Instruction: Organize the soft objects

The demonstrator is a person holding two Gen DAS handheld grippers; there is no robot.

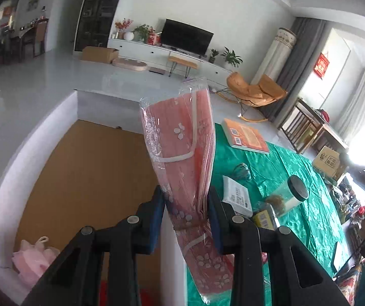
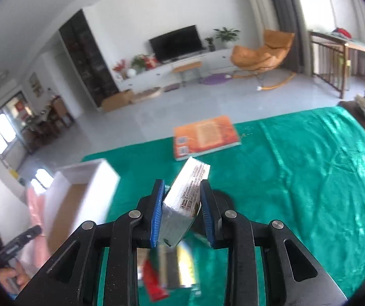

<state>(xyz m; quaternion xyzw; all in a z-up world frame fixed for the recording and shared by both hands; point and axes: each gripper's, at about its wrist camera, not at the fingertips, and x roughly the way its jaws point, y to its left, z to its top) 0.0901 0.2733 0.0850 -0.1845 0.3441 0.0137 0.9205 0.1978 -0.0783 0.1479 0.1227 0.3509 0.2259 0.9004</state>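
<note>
right wrist view: blurred items (image 2: 167, 270) beneath hand-held gripper (image 2: 181, 204).

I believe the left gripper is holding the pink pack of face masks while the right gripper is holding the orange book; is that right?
Not quite. The left gripper does hold the pink pack of face masks, but the right gripper holds a white tissue pack, as the right wrist view shows. The orange book lies on the green cloth.

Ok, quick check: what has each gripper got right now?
Left gripper: shut on the pink mask pack.
Right gripper: shut on the white tissue pack.
</note>
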